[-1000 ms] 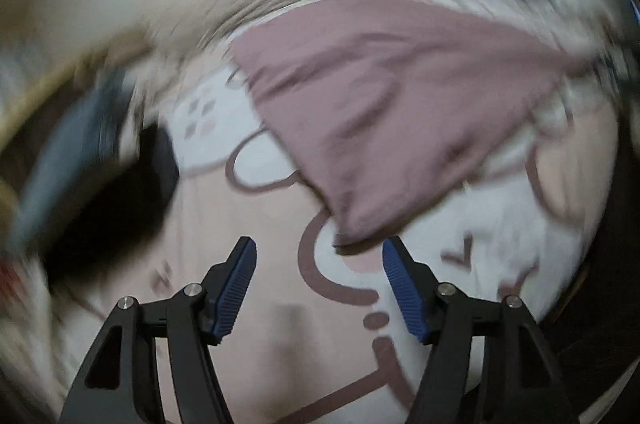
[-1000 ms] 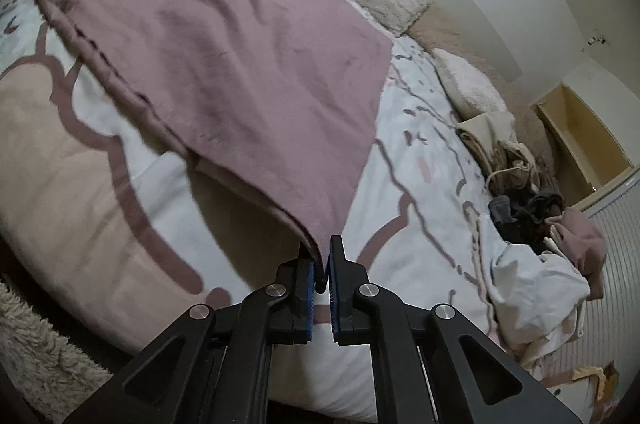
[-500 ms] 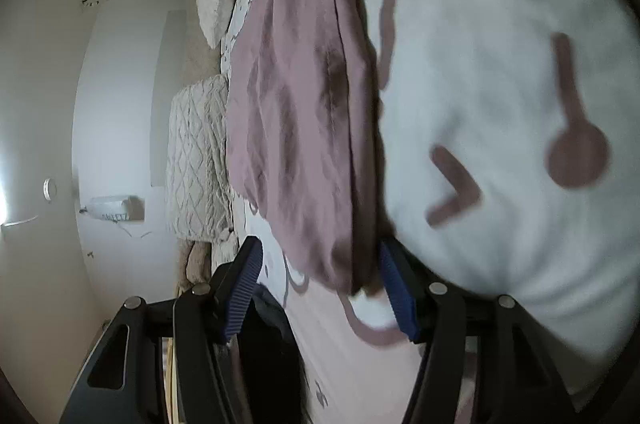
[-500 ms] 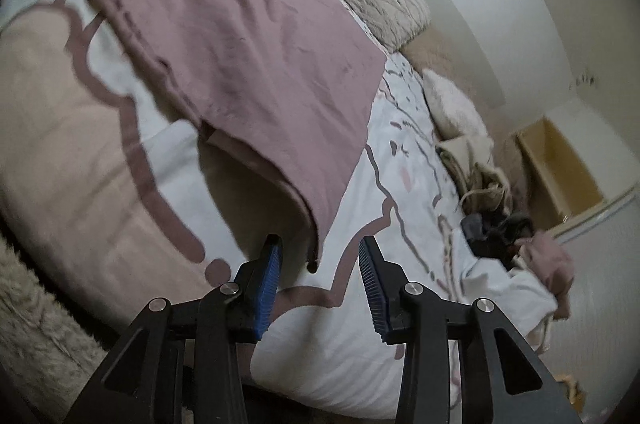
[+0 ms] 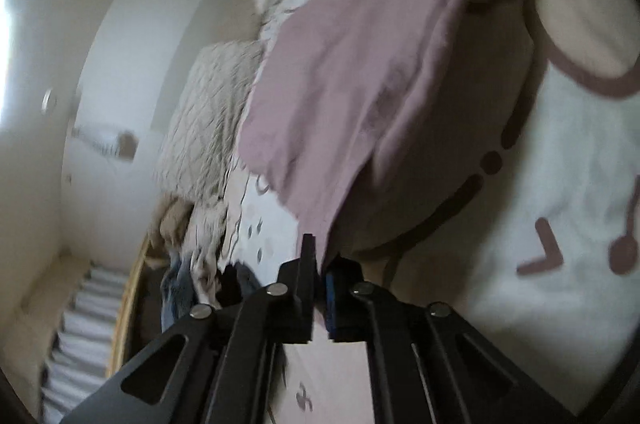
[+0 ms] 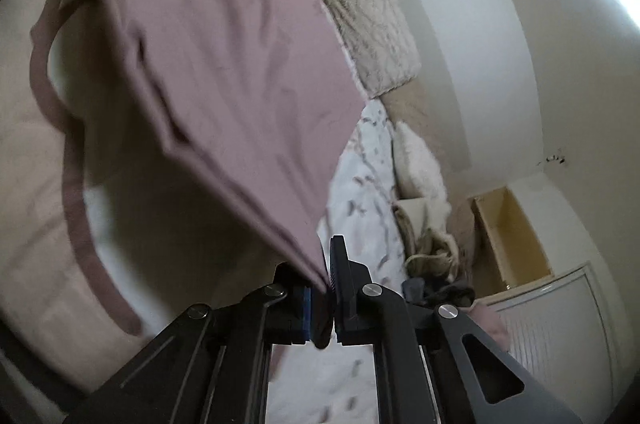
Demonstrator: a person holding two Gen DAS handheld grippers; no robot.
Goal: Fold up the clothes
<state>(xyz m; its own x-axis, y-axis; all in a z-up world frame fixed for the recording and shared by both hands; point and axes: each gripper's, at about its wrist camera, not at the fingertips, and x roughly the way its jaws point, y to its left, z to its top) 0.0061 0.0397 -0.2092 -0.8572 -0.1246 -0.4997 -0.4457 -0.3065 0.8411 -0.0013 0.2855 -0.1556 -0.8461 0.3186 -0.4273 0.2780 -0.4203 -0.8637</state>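
A dusty-pink garment (image 5: pixel 360 84) lies spread on a bed cover (image 5: pixel 560 164) printed with a cartoon figure; its near corners are lifted off the cover. My left gripper (image 5: pixel 320 256) is shut on one corner, the cloth running up from between its pads. In the right wrist view the same pink garment (image 6: pixel 224 64) slopes down to my right gripper (image 6: pixel 326 264), whose jaws are closing with the other corner pinched between them. The bed cover (image 6: pixel 48 164) shows beneath and to the left.
Quilted cream pillows (image 6: pixel 364 16) line the head of the bed by the wall. A heap of other clothes (image 6: pixel 432 256) lies at the bed's far side, near an open wooden box (image 6: pixel 508 232) and a white radiator (image 6: pixel 560 324). More crumpled clothes (image 5: pixel 192 256) show left of the left gripper.
Both grippers stood open half a second ago around the garment's corners; both are now closed on the cloth. Both views have rolled, and the corners hang lifted.
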